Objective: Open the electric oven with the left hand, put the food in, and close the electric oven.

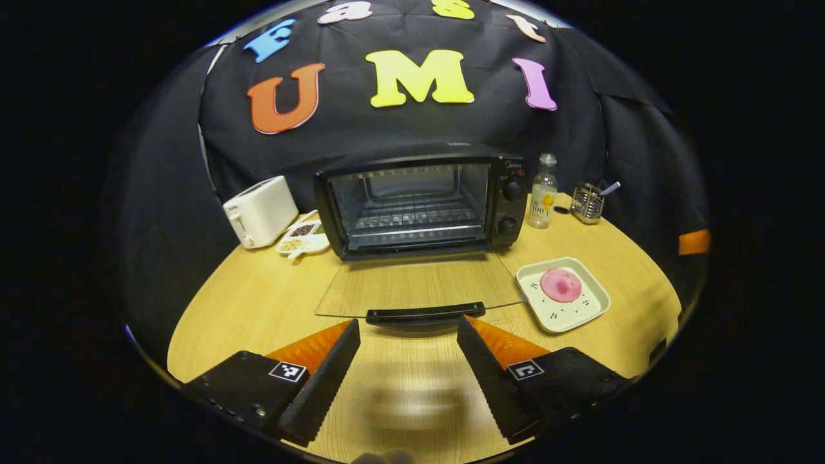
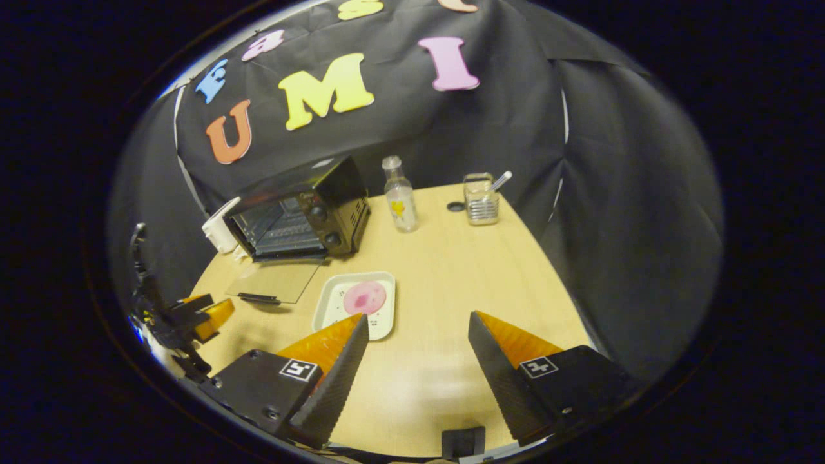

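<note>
A black electric oven [image 1: 419,200] stands at the back of the round wooden table, its glass door [image 1: 419,287] folded flat down with a black handle [image 1: 425,314] at the near edge. A wire rack shows inside. My left gripper [image 1: 408,325] is open just short of the handle, holding nothing. To the right lies a white square plate [image 1: 590,308] with a pink round piece of food [image 1: 561,285]. In the right gripper view the oven [image 2: 300,212] is at the far left, the plate [image 2: 329,310] and food [image 2: 365,297] just ahead of my open right gripper [image 2: 419,325]. The left gripper [image 2: 193,316] appears at the left edge.
A white toaster [image 1: 261,211] and a small sectioned dish [image 1: 303,237] sit left of the oven. A clear bottle [image 1: 543,192] and a metal holder [image 1: 588,202] stand to its right. In the right gripper view, bare tabletop [image 2: 464,270] stretches right of the plate.
</note>
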{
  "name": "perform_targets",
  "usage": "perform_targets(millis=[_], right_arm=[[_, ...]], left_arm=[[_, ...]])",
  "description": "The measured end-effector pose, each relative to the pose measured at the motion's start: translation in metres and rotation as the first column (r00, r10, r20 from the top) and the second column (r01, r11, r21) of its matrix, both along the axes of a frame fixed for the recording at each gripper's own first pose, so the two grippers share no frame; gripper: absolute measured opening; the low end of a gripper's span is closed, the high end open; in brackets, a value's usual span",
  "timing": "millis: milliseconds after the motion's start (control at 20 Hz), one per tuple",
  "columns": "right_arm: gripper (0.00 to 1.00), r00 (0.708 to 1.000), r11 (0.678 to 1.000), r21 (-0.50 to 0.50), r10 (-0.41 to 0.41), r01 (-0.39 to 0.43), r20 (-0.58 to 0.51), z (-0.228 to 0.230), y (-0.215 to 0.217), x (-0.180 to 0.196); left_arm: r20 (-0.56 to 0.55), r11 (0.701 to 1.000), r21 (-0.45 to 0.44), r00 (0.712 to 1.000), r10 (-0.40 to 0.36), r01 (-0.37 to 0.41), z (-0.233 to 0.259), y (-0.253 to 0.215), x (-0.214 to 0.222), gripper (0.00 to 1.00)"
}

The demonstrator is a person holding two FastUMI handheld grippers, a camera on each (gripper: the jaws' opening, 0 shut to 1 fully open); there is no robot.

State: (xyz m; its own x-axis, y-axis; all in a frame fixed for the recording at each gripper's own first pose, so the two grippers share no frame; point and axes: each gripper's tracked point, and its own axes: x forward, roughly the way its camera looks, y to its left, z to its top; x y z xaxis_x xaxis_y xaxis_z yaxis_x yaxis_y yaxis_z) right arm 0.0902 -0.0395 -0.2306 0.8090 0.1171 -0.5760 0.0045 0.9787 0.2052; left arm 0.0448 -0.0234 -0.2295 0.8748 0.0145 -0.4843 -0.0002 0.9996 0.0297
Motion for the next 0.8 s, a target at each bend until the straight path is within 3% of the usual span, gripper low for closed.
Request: perform_targets(millis=[150,350,600,650,700,800], right_arm=[[0.95,0.991,0.996,0.060,0.072,-0.066,-0.111,-0.039,0.010,0.039],[0.81,0.961,0.982,0.123,0.168,-0.143,-0.222,-0.080,0.026,0.077],[0.44,0.915,0.960,0.214,0.245,-0.182,-0.320,-0.101,0.053,0.114],[0.47,0.907,0.959,0.219,0.248,-0.181,-0.340,-0.104,0.054,0.117],[0.37,0.896,0.960,0.213,0.251,-0.182,-0.366,-0.108,0.055,0.118],[0.27,0.879,0.957,0.230,0.260,-0.179,-0.400,-0.111,0.061,0.118]], left_arm=[[0.026,0.998,-0.005,0.998,0.064,-0.064,0.035,0.008,-0.028,0.97],[0.043,0.987,-0.002,0.986,0.161,-0.161,0.068,0.014,-0.058,0.97],[0.028,0.963,-0.014,0.962,0.270,-0.270,0.080,0.012,-0.081,0.97],[0.027,0.960,-0.015,0.959,0.281,-0.281,0.081,0.009,-0.083,0.97],[0.023,0.957,-0.021,0.957,0.289,-0.289,0.080,0.006,-0.084,0.97],[0.022,0.950,-0.029,0.950,0.310,-0.310,0.082,0.003,-0.085,0.97]])
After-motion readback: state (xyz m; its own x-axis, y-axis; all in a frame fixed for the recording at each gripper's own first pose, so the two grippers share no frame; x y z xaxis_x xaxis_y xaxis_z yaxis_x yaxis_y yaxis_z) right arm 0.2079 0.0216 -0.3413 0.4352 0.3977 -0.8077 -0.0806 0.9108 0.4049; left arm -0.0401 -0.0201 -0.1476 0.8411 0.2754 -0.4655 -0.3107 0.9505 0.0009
